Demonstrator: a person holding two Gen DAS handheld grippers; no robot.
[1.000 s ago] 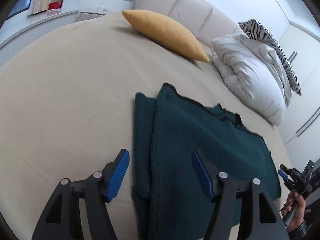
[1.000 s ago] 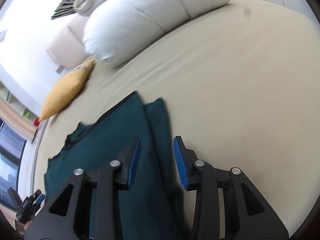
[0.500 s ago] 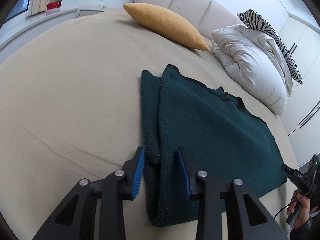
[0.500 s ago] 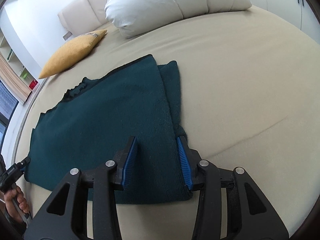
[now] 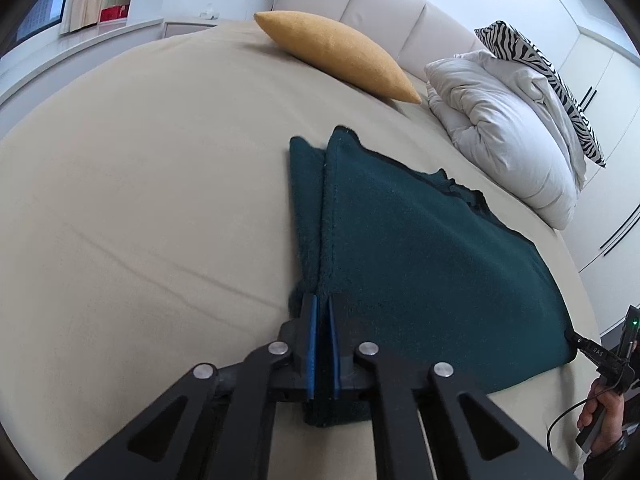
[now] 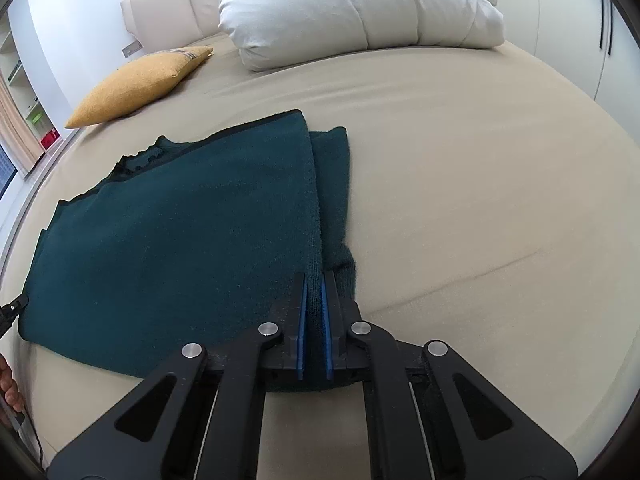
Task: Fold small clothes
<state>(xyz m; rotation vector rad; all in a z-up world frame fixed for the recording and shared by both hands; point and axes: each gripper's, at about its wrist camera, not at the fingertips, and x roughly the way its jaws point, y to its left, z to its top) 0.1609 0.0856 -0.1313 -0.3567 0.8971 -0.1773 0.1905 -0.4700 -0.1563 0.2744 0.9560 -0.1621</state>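
Note:
A dark green knit garment lies flat on the beige bed, with a narrow folded-in strip along each side. It also shows in the right wrist view. My left gripper is shut on the garment's near left corner, its blue pads pinching the folded edge. My right gripper is shut on the garment's near right corner in the same way. The right gripper also shows at the far right of the left wrist view, at the garment's corner.
A mustard pillow and a white duvet with a zebra-print cushion lie at the head of the bed. The beige sheet spreads wide around the garment. Wardrobe doors stand beyond the bed's right side.
Both grippers moved down to the garment's near edge and closed from open onto its two near corners.

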